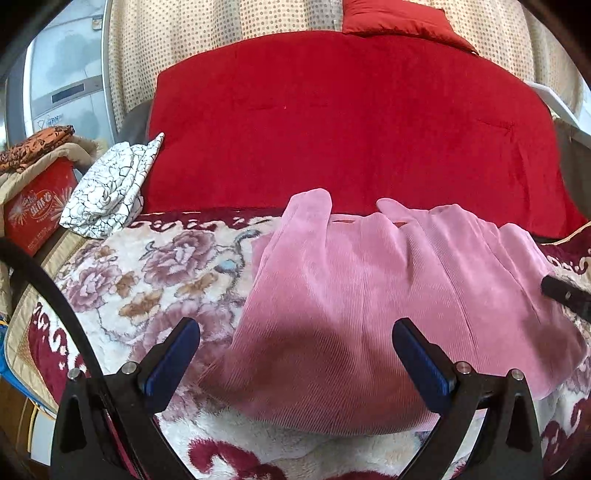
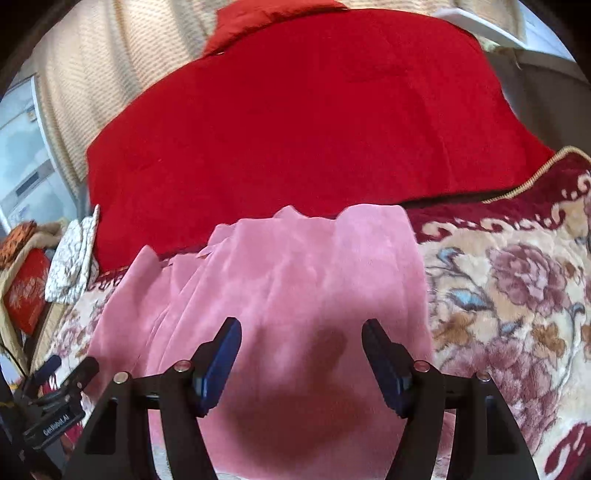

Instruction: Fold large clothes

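A pink corduroy garment (image 1: pixel 388 280) (image 2: pixel 295 280) lies rumpled on a floral blanket (image 1: pixel 155 273) (image 2: pixel 517 295), its far edge reaching the red quilt. My left gripper (image 1: pixel 295 330) hovers over the garment's near left part, jaws wide apart and nothing pinched between the blue pads (image 1: pixel 173 354). My right gripper (image 2: pixel 301 330) stands open above the garment's near right part, the cloth lying below its pads (image 2: pixel 221 354). The right gripper's black tip (image 1: pixel 565 291) shows at the left wrist view's right edge. The left gripper's body (image 2: pixel 59 395) shows low left in the right wrist view.
A thick red quilt (image 1: pixel 351 122) (image 2: pixel 295 118) fills the back of the bed, with a red pillow (image 1: pixel 399 18) behind it. A white crackle-patterned cloth (image 1: pixel 110 184) lies at the left, beside a red box (image 1: pixel 37 206). A dotted curtain (image 1: pixel 177 40) hangs behind.
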A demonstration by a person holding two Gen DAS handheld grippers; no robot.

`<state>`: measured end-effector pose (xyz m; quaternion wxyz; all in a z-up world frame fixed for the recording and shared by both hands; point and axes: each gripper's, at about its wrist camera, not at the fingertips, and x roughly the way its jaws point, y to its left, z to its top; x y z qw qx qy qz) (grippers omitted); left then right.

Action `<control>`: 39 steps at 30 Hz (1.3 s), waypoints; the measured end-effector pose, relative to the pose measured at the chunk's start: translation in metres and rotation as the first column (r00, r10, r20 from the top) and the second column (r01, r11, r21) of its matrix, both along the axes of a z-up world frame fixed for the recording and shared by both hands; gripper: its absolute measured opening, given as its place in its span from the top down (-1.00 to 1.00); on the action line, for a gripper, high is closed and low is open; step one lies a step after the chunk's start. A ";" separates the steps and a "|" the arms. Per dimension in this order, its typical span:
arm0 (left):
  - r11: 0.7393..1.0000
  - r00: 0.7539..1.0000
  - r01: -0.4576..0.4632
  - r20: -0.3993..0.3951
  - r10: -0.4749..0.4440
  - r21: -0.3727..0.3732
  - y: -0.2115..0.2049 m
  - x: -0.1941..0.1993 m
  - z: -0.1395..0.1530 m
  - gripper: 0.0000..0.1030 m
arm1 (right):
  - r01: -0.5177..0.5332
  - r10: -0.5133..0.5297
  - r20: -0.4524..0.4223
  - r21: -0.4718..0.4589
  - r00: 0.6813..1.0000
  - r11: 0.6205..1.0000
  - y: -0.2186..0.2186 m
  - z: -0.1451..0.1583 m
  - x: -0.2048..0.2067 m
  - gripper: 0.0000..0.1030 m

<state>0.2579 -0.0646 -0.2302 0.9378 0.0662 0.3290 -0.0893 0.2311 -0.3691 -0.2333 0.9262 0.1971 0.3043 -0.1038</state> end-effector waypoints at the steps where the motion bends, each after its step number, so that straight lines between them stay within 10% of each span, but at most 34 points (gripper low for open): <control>1: 1.000 1.000 -0.001 0.001 0.001 0.004 -0.001 0.001 -0.001 -1.00 | -0.013 0.013 -0.014 -0.002 1.000 1.000 0.004 -0.002 0.002 -0.39; 6: 1.000 1.000 0.002 0.004 -0.002 0.017 -0.002 -0.001 0.000 -1.00 | -0.045 0.044 -0.140 -0.006 0.989 0.999 0.013 -0.022 0.021 -0.38; 18: 0.999 1.000 0.000 0.002 0.000 0.041 -0.002 -0.002 -0.003 -1.00 | -0.066 0.065 -0.031 -0.023 0.997 0.998 0.026 -0.002 0.013 -0.39; 25: 0.994 0.975 -0.007 -0.219 0.031 0.108 0.003 0.028 -0.046 -1.00 | -0.092 0.086 -0.116 -0.047 0.990 0.995 0.034 -0.016 0.026 -0.39; 39: 0.967 0.975 -0.190 -0.144 0.167 -0.167 0.084 0.002 -0.012 -1.00 | -0.228 0.232 0.051 -0.078 0.971 0.971 0.059 0.015 -0.004 -0.14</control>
